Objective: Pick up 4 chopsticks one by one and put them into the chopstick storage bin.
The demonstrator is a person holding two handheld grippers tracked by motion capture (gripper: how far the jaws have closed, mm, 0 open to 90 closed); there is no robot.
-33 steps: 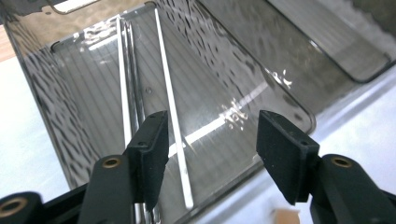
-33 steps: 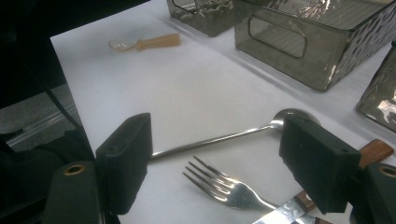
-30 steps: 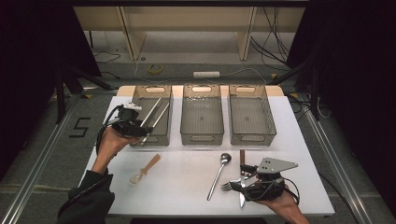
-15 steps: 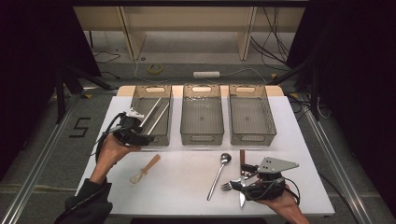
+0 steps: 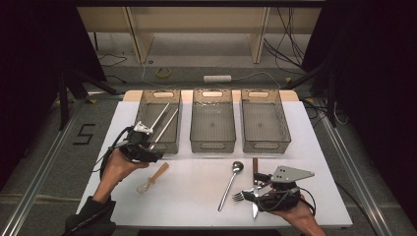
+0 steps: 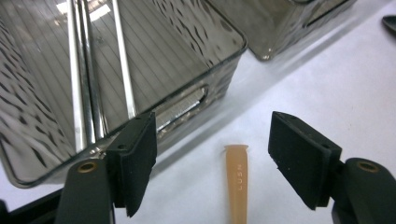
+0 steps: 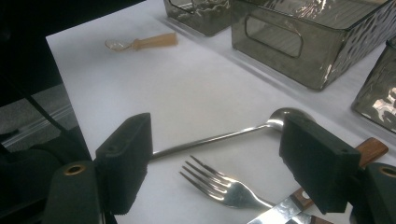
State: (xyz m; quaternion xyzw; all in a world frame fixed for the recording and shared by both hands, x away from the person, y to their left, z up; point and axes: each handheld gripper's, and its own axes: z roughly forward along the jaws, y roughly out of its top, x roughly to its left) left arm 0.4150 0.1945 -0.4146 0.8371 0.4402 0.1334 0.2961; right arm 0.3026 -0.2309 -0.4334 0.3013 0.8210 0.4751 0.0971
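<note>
- left gripper, jaws just been opening wide, nothing held, lined up over the tan-handled spoon on the table.
- step: reaching; next, lower and close on the handle.
- left bin, holding metal utensils, sits close beside.
- right gripper open, empty, over the fork.
</note>
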